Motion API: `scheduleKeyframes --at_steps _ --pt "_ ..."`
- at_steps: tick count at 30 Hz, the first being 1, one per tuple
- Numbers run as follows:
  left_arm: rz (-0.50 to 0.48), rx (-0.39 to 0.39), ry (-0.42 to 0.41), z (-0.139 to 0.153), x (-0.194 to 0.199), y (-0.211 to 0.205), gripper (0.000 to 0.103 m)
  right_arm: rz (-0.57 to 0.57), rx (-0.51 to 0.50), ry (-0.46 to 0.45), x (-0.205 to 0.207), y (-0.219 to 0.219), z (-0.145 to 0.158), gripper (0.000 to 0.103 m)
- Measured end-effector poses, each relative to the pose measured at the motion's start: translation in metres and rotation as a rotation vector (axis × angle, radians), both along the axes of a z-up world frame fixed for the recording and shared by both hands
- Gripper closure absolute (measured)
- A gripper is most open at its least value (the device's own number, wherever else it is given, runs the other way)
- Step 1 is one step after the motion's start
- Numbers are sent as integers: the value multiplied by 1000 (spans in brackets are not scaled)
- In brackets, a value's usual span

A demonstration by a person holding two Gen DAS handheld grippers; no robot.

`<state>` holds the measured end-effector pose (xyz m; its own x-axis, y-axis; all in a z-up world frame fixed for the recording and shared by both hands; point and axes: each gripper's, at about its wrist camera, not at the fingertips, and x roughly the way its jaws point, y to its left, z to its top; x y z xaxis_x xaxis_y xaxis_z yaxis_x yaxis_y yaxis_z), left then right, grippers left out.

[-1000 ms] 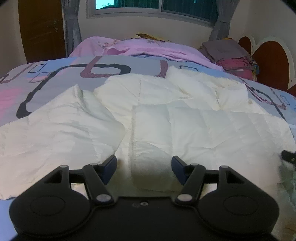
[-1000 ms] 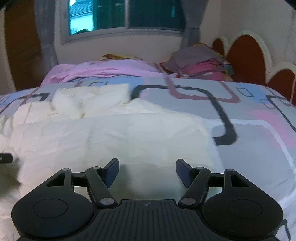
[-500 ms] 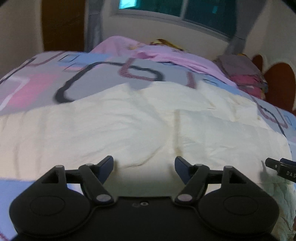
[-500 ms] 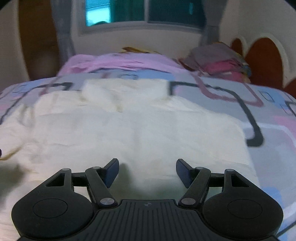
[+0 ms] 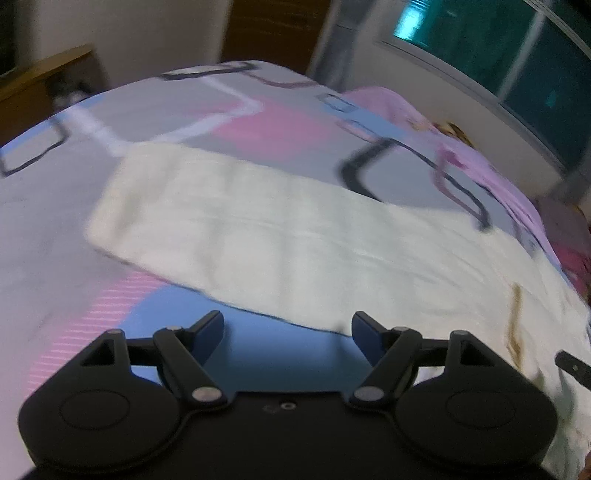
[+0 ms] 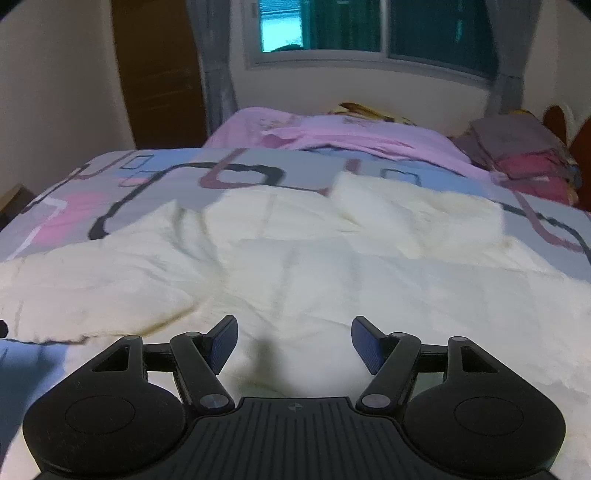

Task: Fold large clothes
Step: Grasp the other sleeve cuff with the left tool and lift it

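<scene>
A large cream quilted garment (image 6: 314,266) lies spread on the patterned bedspread (image 6: 155,184). In the left wrist view one long sleeve (image 5: 240,229) stretches out to the left. My left gripper (image 5: 288,332) is open and hangs over the blue bedspread (image 5: 258,350), just short of the sleeve's near edge, with nothing between its fingers. My right gripper (image 6: 294,339) is open above the garment's body, empty. Its tip (image 5: 574,369) shows at the right edge of the left wrist view. The picture is blurred by motion.
A pink blanket (image 6: 332,129) lies along the far side of the bed. Folded clothes (image 6: 524,155) are stacked at the back right by a red headboard (image 6: 557,118). A wooden door (image 6: 159,74) and a window (image 6: 369,29) are behind, with wooden furniture (image 5: 44,81) at the left.
Both grippers have swept to the left. The left one rolled and went from over the garment's body to its outstretched sleeve. The right one now faces the garment's middle.
</scene>
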<state>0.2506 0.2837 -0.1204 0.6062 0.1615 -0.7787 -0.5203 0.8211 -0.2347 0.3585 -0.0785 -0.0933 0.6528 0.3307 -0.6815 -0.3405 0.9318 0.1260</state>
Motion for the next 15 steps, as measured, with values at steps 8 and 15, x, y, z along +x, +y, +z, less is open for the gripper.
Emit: scheduleKeyframes --at_steps 8,15 --pt "208 -118 -30 -26 -18 74 39 -22 -9 7 9 22 -9 36" --pt "235 -111 -108 -35 -4 90 56 -45 -55 75 23 25 -35 36"
